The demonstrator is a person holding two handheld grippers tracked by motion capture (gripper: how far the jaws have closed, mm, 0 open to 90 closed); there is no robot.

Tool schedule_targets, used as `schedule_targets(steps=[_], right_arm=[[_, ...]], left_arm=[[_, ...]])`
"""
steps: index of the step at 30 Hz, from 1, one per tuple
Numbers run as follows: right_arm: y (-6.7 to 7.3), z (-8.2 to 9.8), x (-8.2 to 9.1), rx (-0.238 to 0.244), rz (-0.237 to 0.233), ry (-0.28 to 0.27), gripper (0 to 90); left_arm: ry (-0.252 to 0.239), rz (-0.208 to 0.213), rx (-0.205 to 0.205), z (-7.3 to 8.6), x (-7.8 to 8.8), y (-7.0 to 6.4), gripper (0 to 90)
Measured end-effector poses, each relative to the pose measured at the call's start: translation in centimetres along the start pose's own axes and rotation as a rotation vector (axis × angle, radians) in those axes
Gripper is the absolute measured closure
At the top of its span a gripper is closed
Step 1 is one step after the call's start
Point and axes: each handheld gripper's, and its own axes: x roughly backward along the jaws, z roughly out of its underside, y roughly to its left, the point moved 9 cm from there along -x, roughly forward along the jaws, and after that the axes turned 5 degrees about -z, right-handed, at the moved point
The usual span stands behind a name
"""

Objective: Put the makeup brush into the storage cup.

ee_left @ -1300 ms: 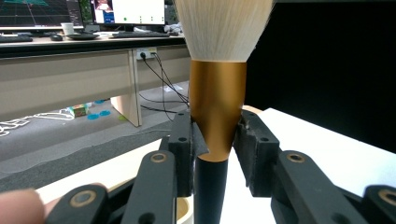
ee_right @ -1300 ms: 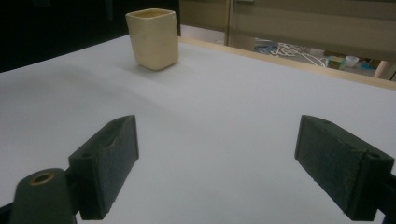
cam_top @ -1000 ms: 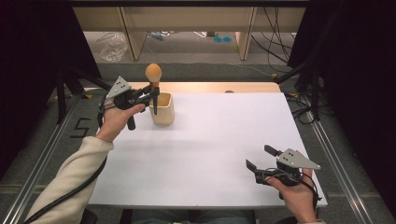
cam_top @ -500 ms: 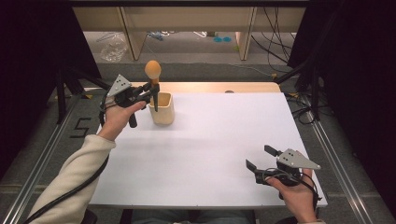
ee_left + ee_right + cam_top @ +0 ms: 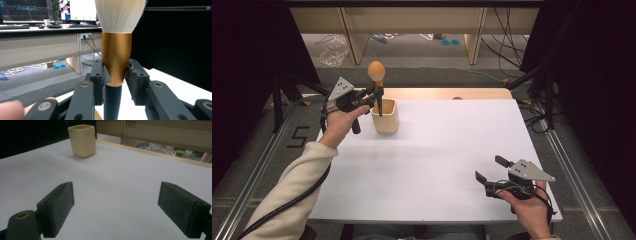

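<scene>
- Gold-collared brush (image 5: 376,80), bristle top cut off in the left gripper view, clamped by left tongs (image 5: 373,97) above the cup (image 5: 385,116).
- Right tongs (image 5: 490,169) gape empty near the tabletop's (image 5: 452,150) right front corner.

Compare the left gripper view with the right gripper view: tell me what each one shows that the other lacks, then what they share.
Left gripper view alone: a makeup brush with white bristles, a gold ferrule and a black handle, clamped upright between black jaws, and monitors on a desk behind.

Right gripper view alone: the cream cup standing apart, beyond widely parted black jaws with nothing between them.

Both: the white tabletop and the cluttered floor beyond it.
</scene>
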Motion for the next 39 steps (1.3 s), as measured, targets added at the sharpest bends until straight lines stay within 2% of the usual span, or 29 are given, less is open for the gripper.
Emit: schedule_targets(steps=[2, 4, 6, 9, 14, 16, 18, 21, 25, 30, 32, 35, 39], right_arm=[[0.0, 0.0, 0.0, 0.001, 0.0, 0.0, 14.6], [-0.1, 0.0, -0.1, 0.006, 0.003, -0.006, 14.6], [0.0, 0.0, 0.0, 0.0, 0.001, 0.0, 14.6], [-0.1, 0.0, -0.1, 0.007, 0.003, -0.006, 14.6], [-0.1, 0.0, -0.1, 0.005, 0.003, -0.007, 14.6], [-0.1, 0.0, -0.1, 0.005, 0.002, -0.007, 14.6], [-0.1, 0.0, -0.1, 0.005, 0.002, -0.007, 14.6], [-0.1, 0.0, -0.1, 0.003, 0.001, -0.007, 14.6], [-0.1, 0.0, -0.1, 0.002, 0.001, -0.008, 14.6], [-0.1, 0.0, -0.1, 0.002, 0.001, -0.008, 14.6], [-0.1, 0.0, 0.0, -0.002, 0.001, -0.002, 14.6], [-0.1, 0.0, -0.1, -0.002, 0.001, -0.002, 14.7], [0.0, 0.0, -0.1, -0.003, 0.0, -0.002, 14.6]], left_arm=[[-0.001, -0.002, 0.016, 0.0, -0.1, 0.0, 69.0], [-0.001, -0.004, 0.004, -0.1, -0.2, 0.1, 69.0], [-0.001, -0.005, 0.014, -0.1, -0.3, 0.1, 69.0], [-0.003, -0.007, 0.004, -0.2, -0.4, 0.3, 69.0], [-0.007, -0.013, 0.007, -0.4, -0.7, 0.4, 69.0], [-0.006, -0.016, 0.02, -0.3, -0.8, 0.4, 69.0], [-0.006, -0.015, 0.008, -0.3, -0.9, 0.5, 69.0], [-0.006, -0.018, 0.016, -0.3, -1.0, 0.5, 69.0], [-0.008, -0.015, 0.006, -0.3, -1.3, 0.6, 69.0], [-0.009, -0.027, 0.022, -0.3, -1.5, 0.7, 69.0], [-0.012, -0.025, 0.007, -0.4, -1.6, 0.8, 69.0], [-0.016, -0.027, 0.018, -0.5, -1.7, 0.8, 69.0], [-0.019, -0.035, 0.008, -0.6, -1.8, 1.0, 69.0]])
